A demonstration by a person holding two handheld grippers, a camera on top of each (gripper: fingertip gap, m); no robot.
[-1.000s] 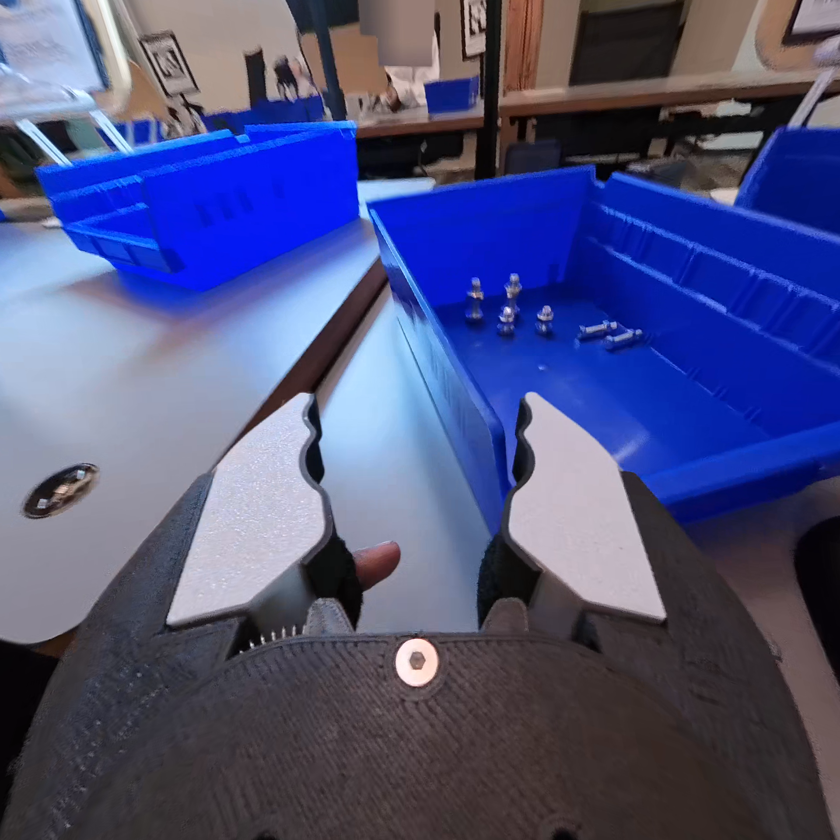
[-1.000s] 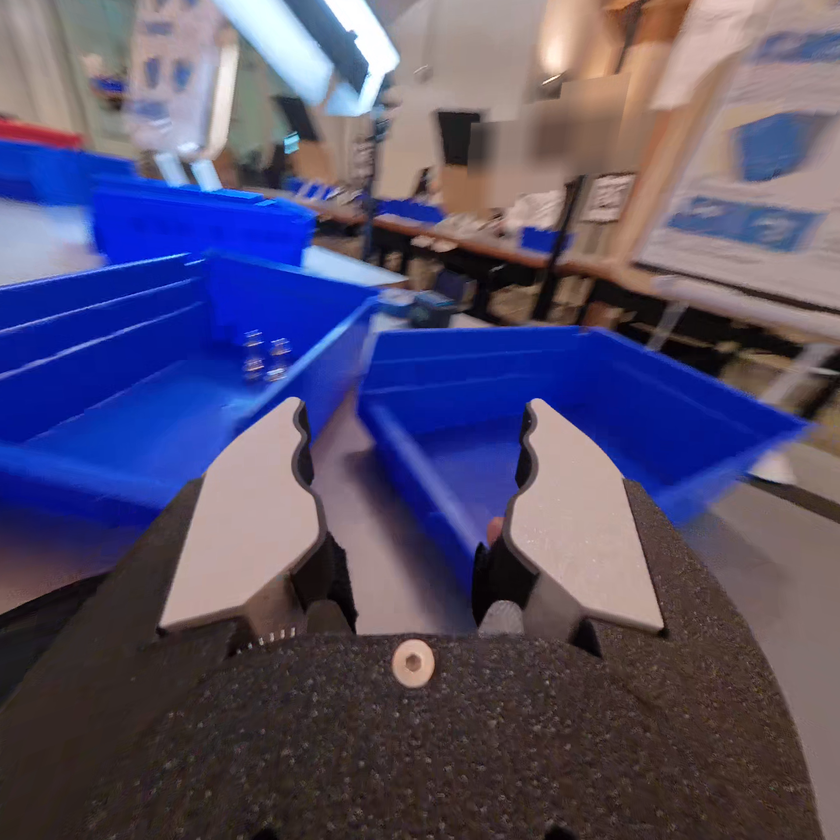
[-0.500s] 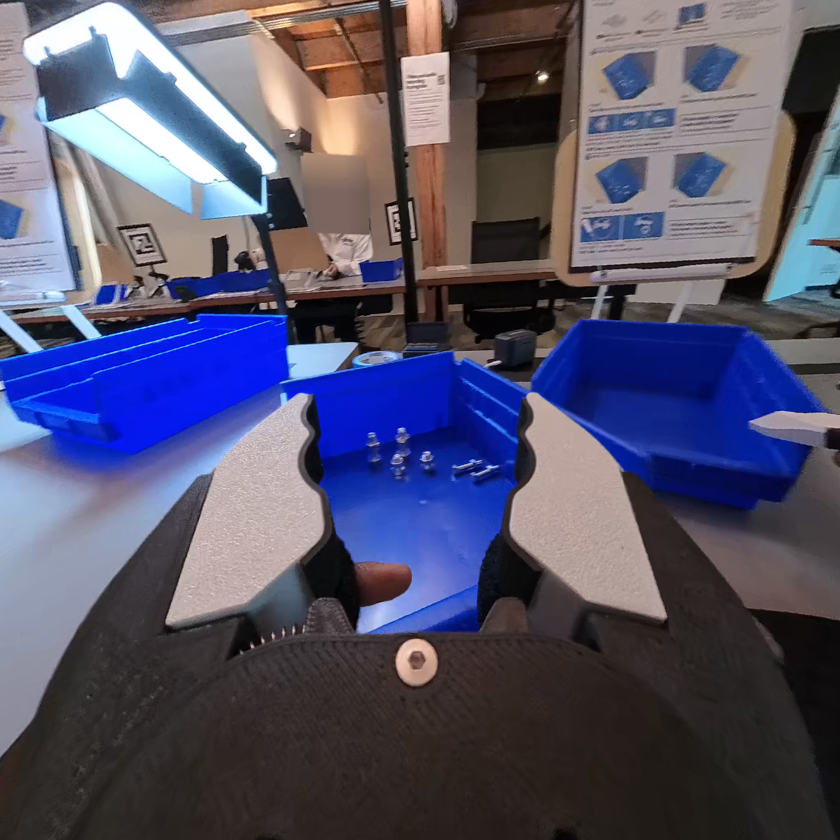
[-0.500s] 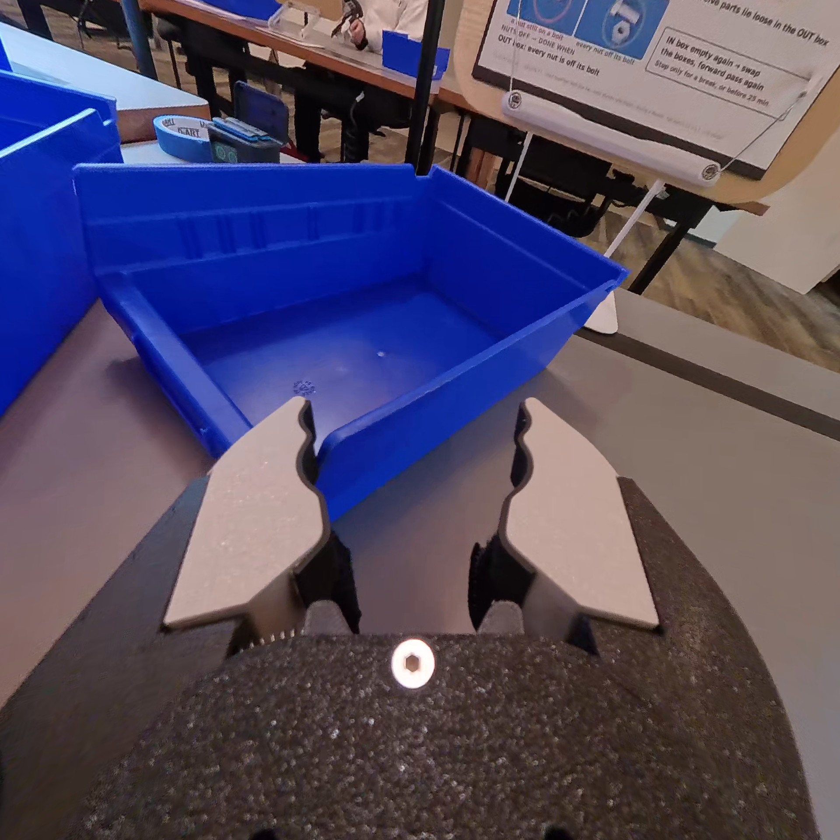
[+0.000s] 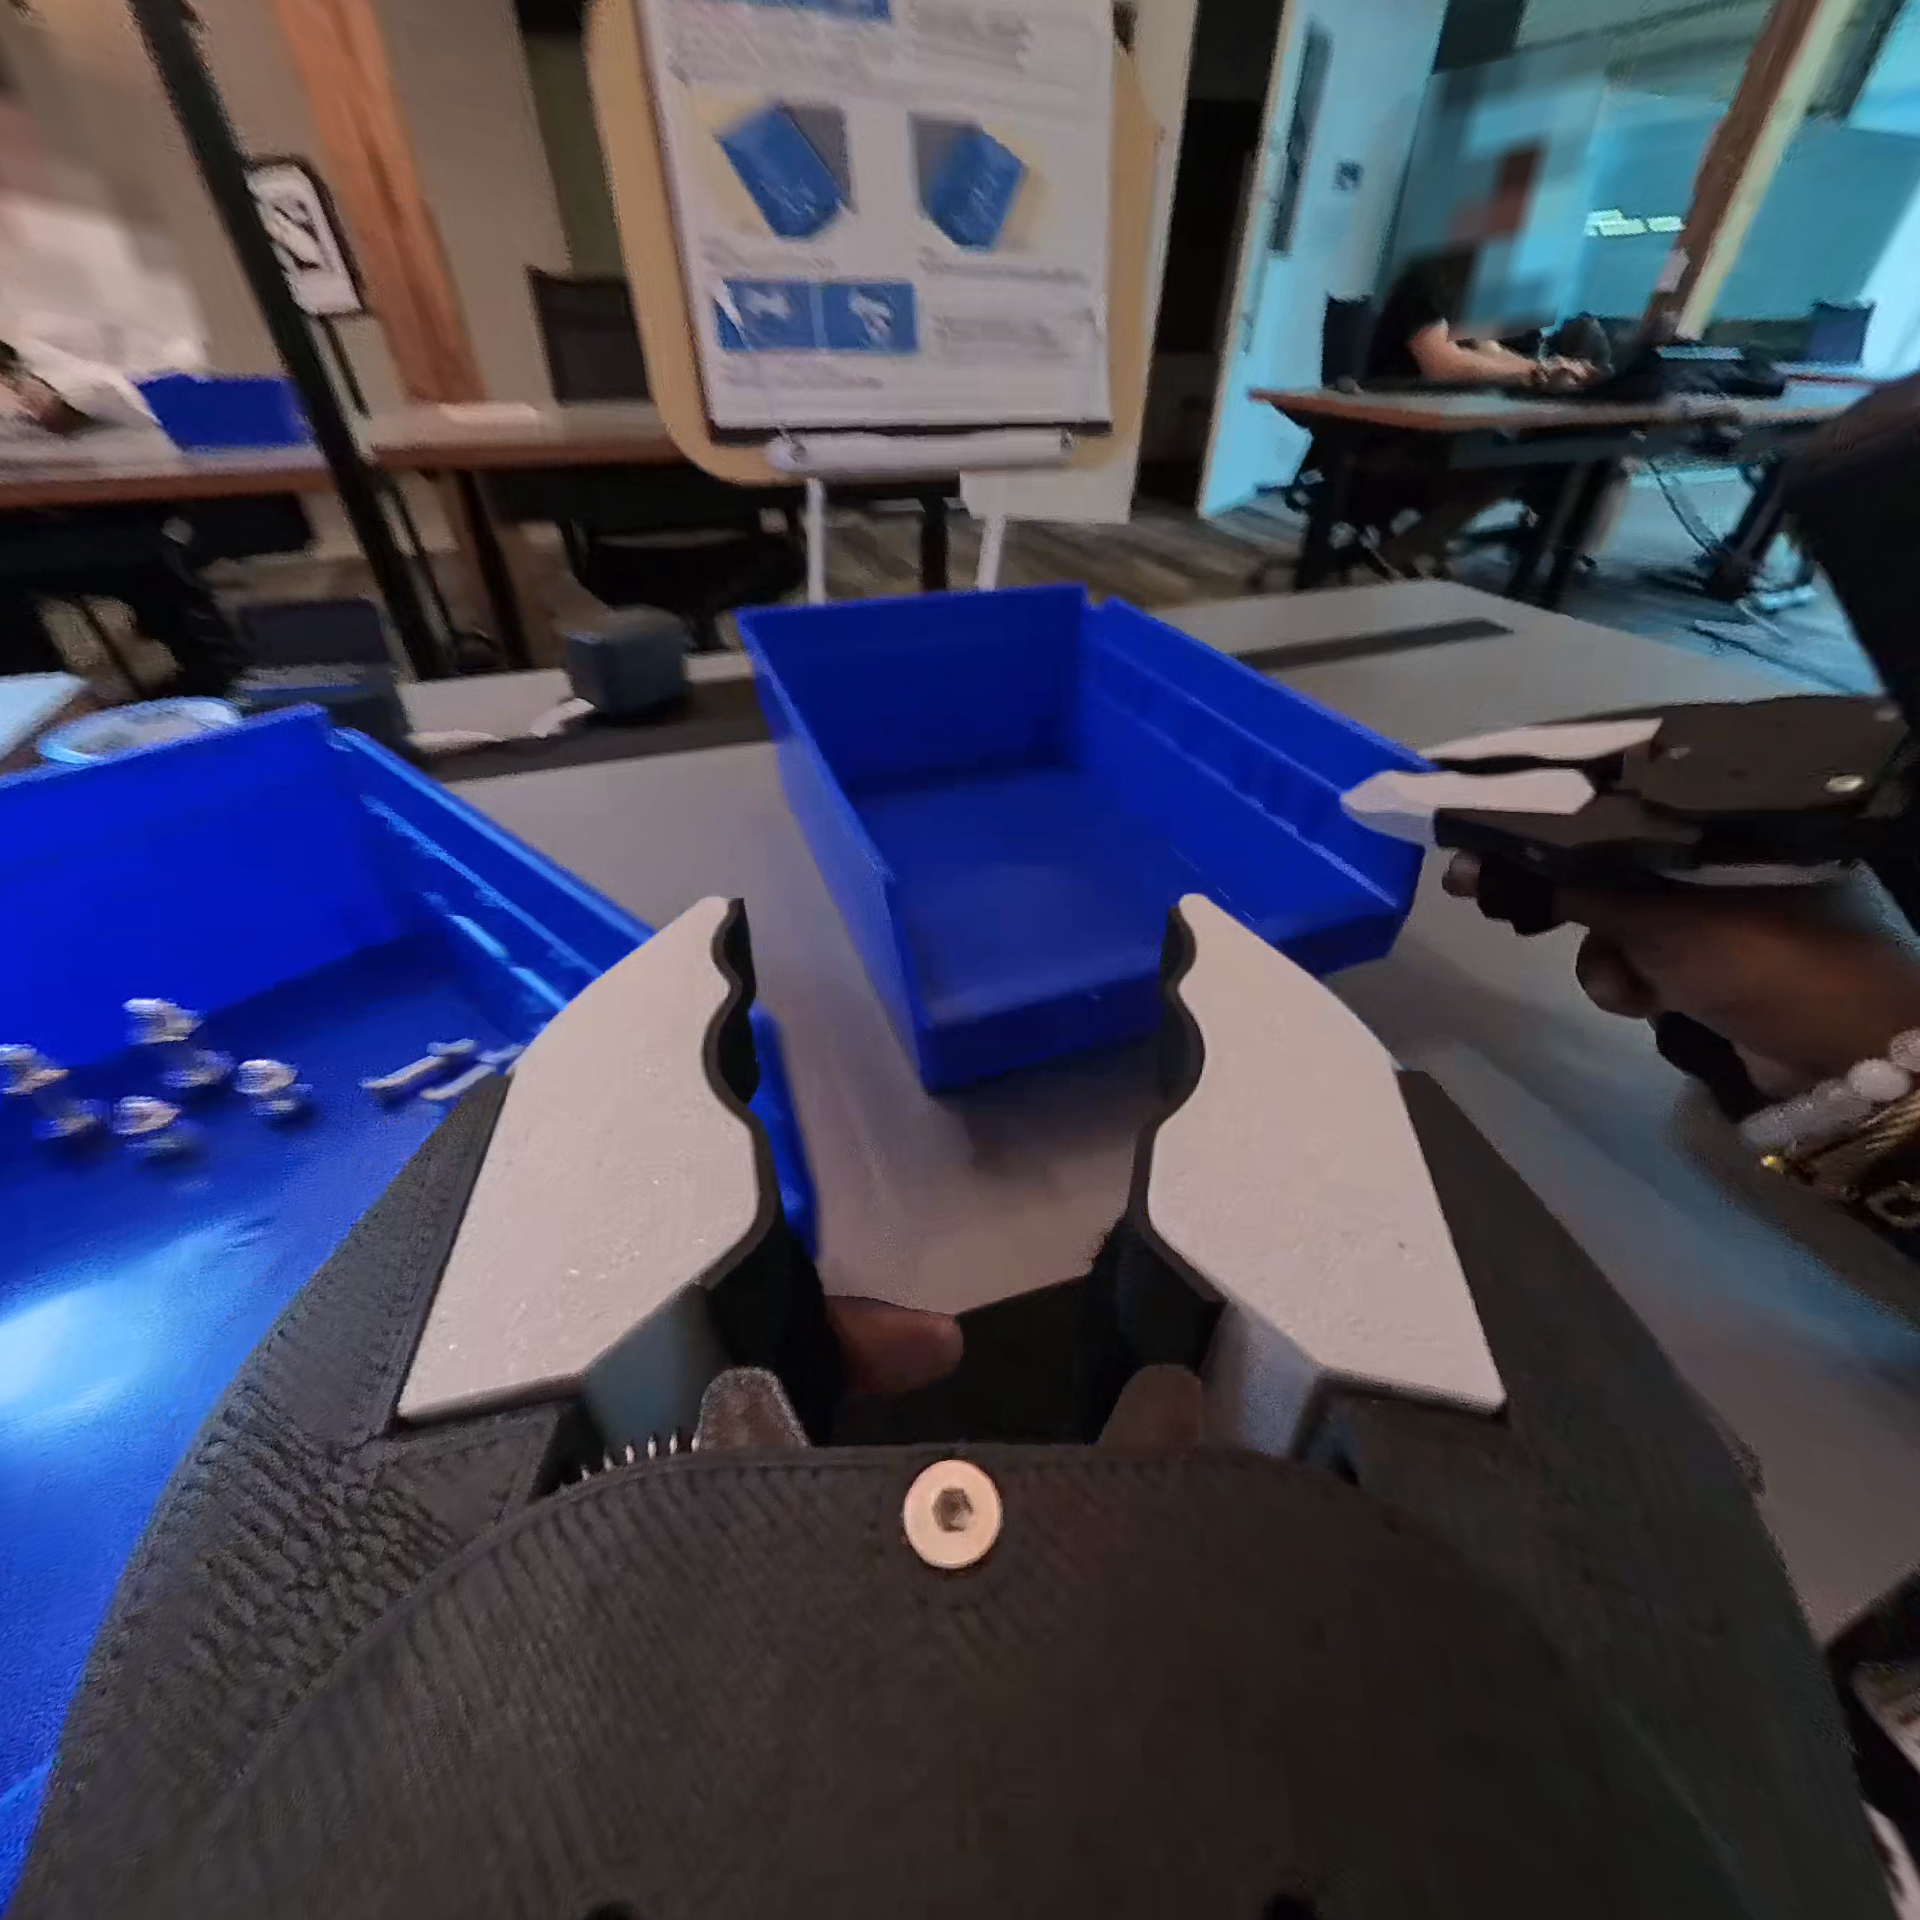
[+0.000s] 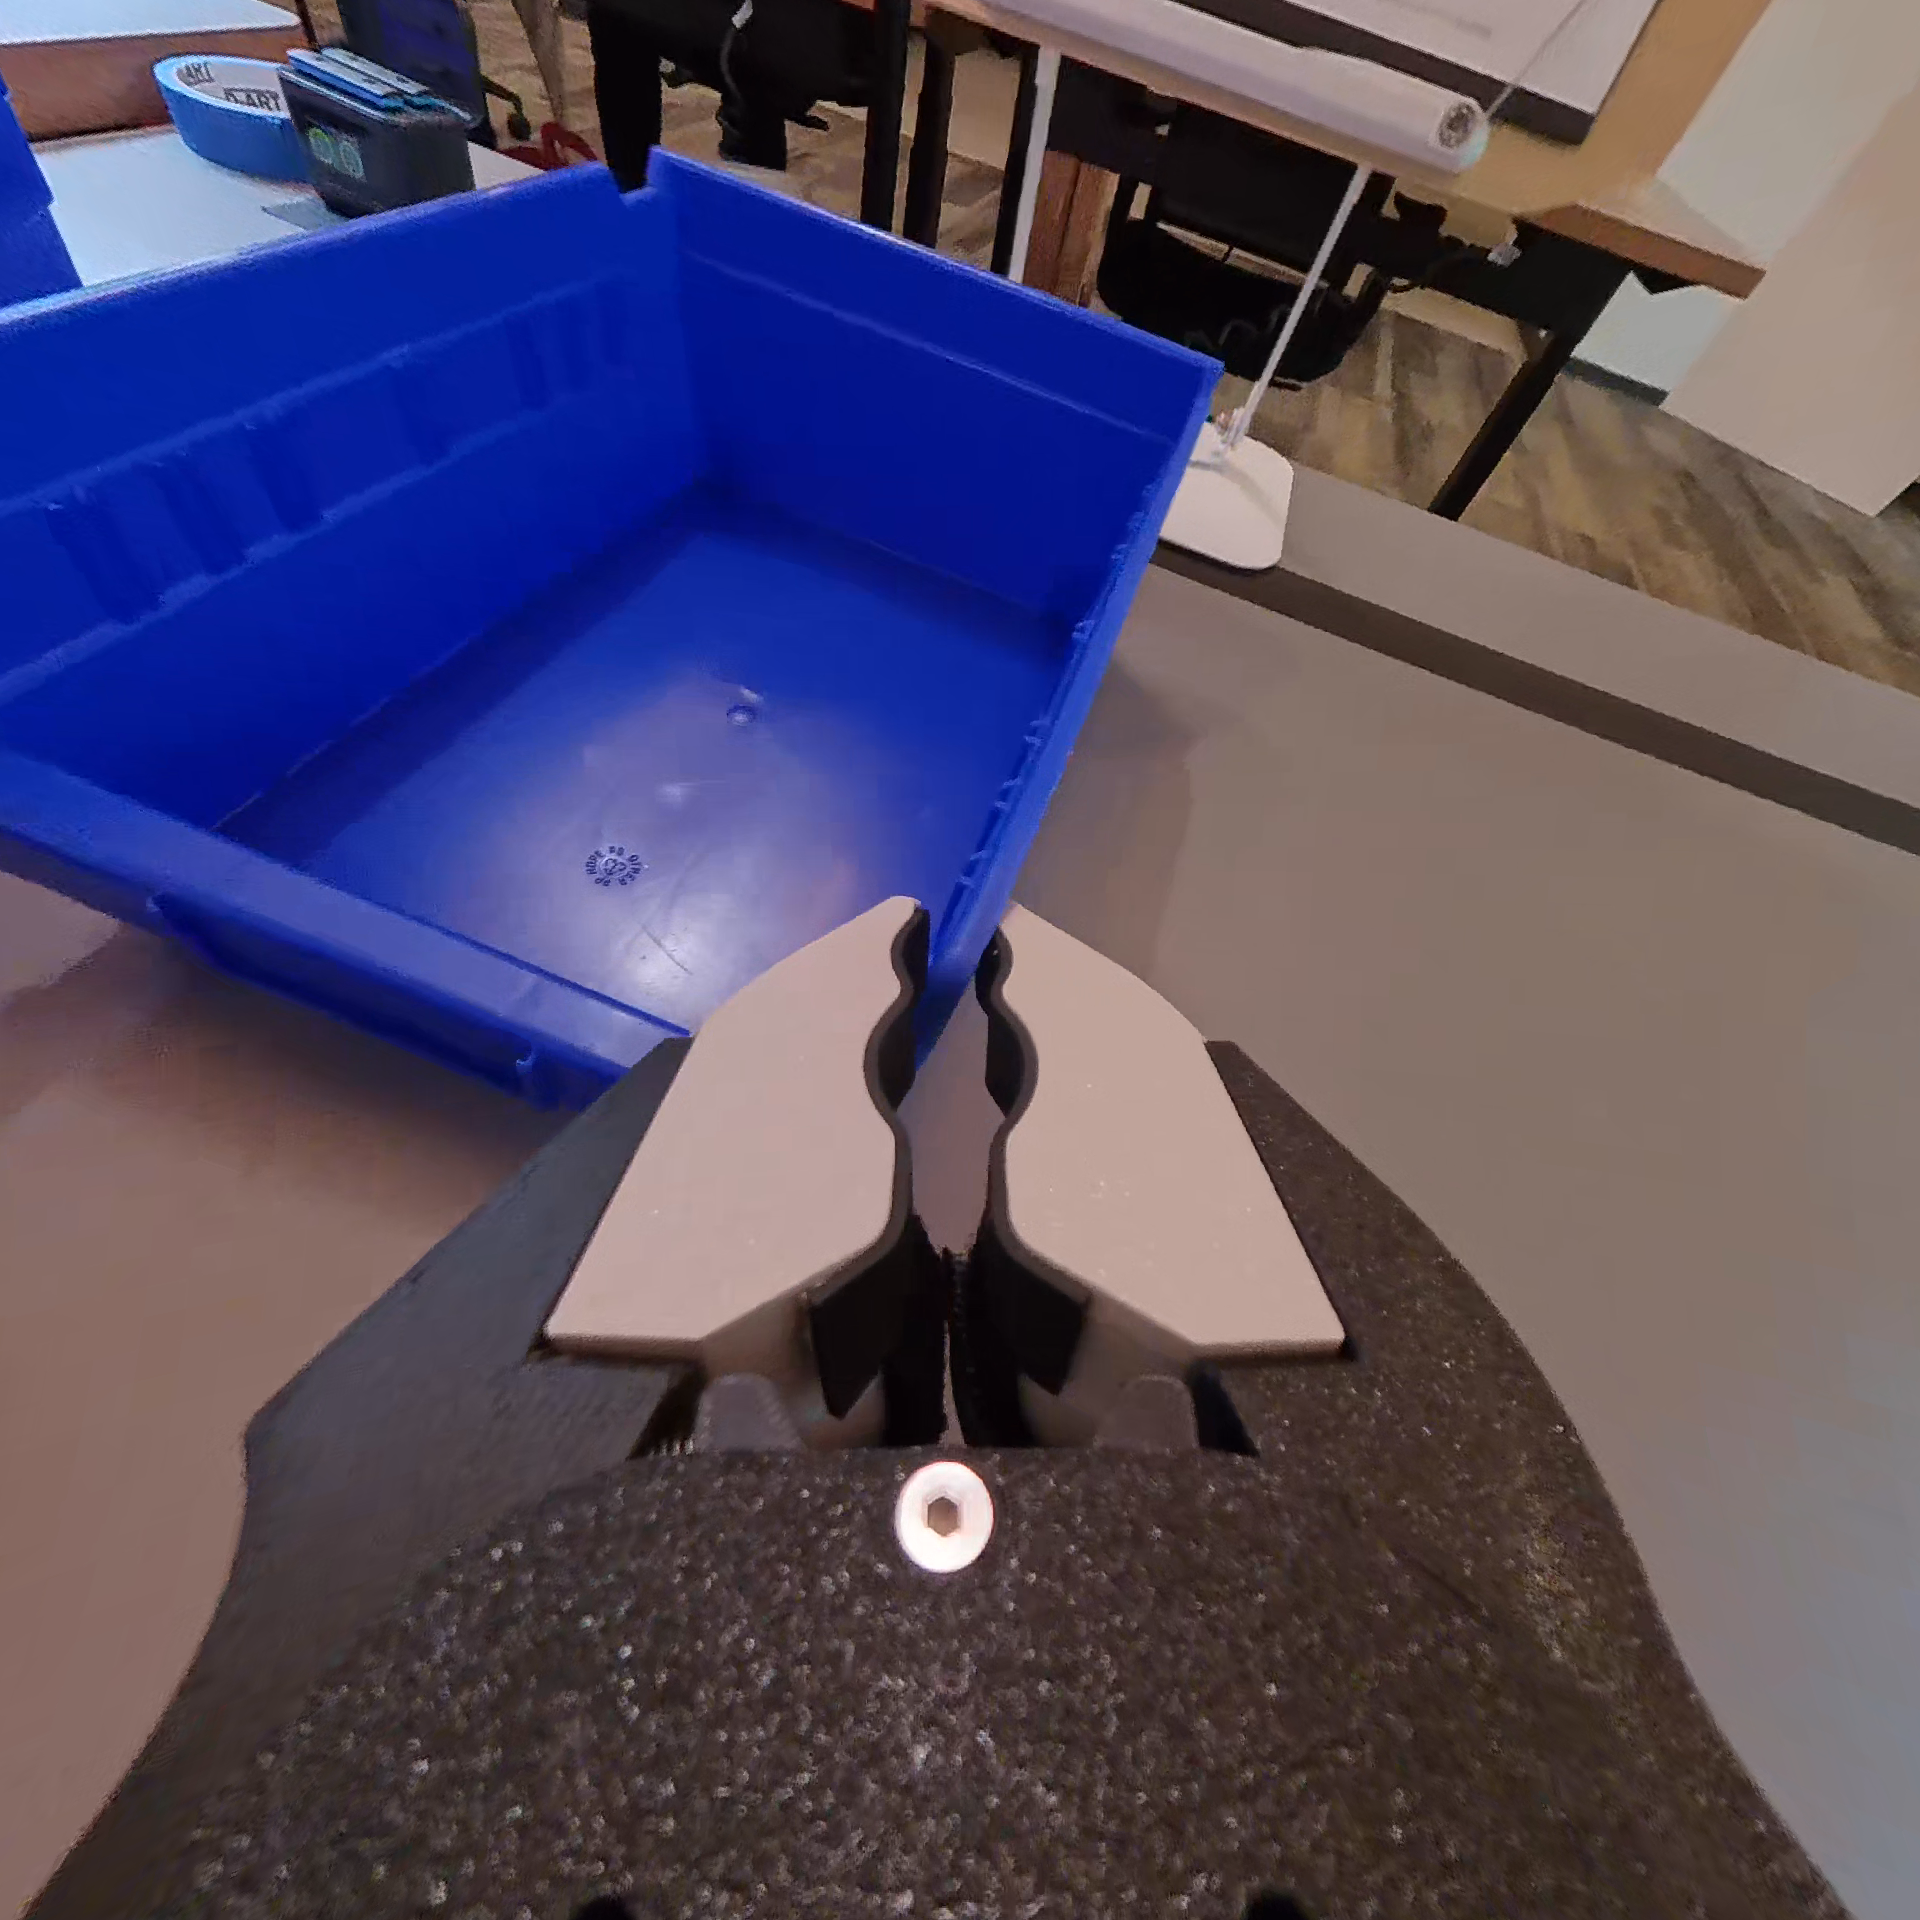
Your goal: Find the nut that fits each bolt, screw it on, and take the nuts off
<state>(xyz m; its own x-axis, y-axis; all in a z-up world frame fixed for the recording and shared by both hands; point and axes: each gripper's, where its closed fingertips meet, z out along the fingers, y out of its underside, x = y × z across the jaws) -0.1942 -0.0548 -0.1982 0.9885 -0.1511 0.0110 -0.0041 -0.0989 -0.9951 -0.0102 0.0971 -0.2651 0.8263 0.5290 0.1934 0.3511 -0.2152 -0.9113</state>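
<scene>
Two blue bins: left bin holds blurred bolts, left of spread left gripper; right gripper clenched on right bin wall

Printed poster — perhaps instructions, too blurred; lettered blue tape roll; bin floor — moulded mark.

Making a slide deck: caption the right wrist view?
Right gripper nearly shut on the side wall of an empty blue bin on a grey table.

Two blue bins, two tongs, several blurred bolts, one tape roll
</scene>
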